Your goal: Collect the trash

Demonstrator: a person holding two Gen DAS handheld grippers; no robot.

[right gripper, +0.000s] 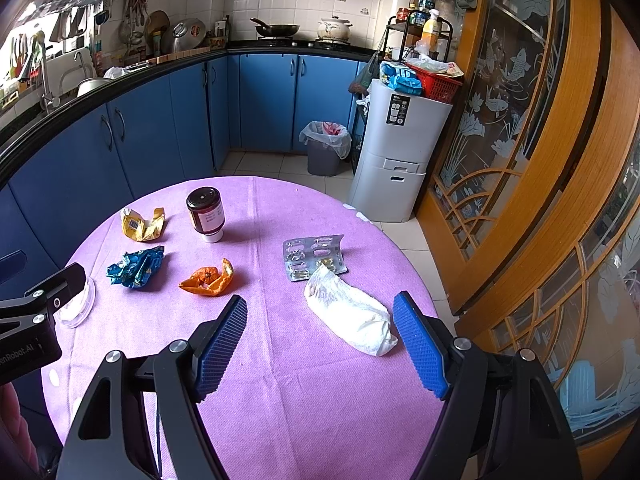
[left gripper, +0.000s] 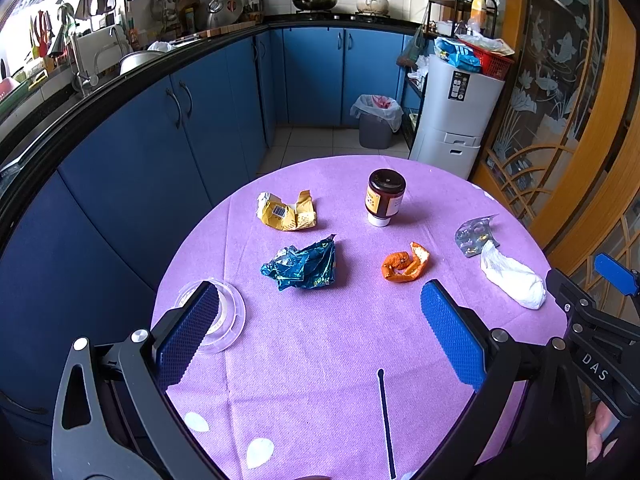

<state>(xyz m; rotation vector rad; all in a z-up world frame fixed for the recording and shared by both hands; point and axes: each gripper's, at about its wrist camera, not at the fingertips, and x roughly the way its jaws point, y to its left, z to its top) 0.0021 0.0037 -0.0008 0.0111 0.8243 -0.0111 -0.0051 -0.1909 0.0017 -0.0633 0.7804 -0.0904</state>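
both grippers hang open and empty over the purple table (right gripper: 304, 400). the crumpled white tissue (right gripper: 352, 316) lies just ahead of the right gripper (right gripper: 320, 340) — light, soft, squashy; pinch it across the middle.

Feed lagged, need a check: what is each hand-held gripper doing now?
Left hand-held gripper: open, holding nothing.
Right hand-held gripper: open, holding nothing.

Purple tablecloth (left gripper: 320, 344); on it blue foil wrapper (left gripper: 302, 266), yellow wrapper (left gripper: 286, 212), orange peel (left gripper: 404, 266), white tissue (left gripper: 512, 276), silver blister pack (right gripper: 314, 258).
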